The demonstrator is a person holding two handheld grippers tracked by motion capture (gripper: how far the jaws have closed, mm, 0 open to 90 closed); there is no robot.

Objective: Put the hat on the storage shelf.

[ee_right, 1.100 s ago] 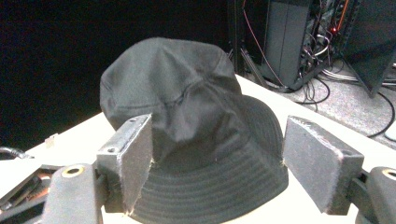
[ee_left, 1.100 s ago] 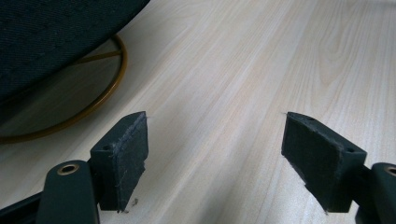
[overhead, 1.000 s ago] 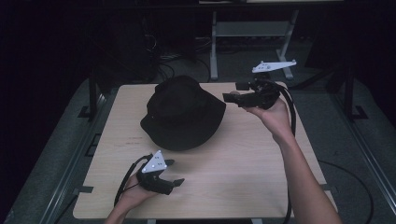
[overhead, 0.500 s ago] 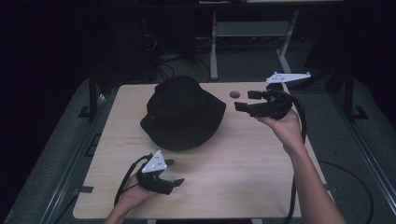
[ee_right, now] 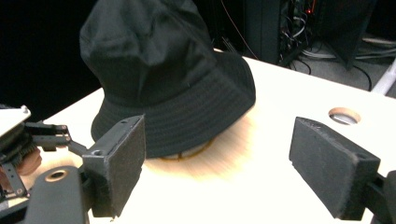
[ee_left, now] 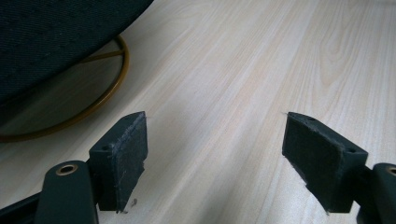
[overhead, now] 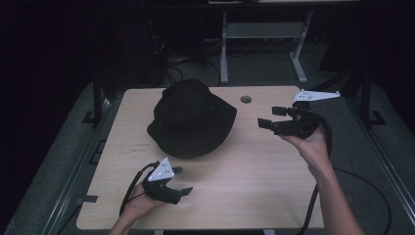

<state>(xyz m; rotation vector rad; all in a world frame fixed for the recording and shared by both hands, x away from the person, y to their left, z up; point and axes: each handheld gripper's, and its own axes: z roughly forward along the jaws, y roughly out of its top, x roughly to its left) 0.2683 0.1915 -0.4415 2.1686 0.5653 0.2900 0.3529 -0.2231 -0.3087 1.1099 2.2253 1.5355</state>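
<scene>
black bucket hat (overhead: 191, 117) sits on a gold ring stand (ee_left: 100, 93) at the bench's (overhead: 254, 176) far middle. the right gripper (overhead: 266, 117), fingers just opening with nothing between, faces its brim; the left gripper (overhead: 181, 180) rests released nearby. best approach low and pinch the brim edge squarely.

Bare table (overhead: 254, 171) lies between both grippers; only the black hat (overhead: 191, 117) stands in the way.
</scene>
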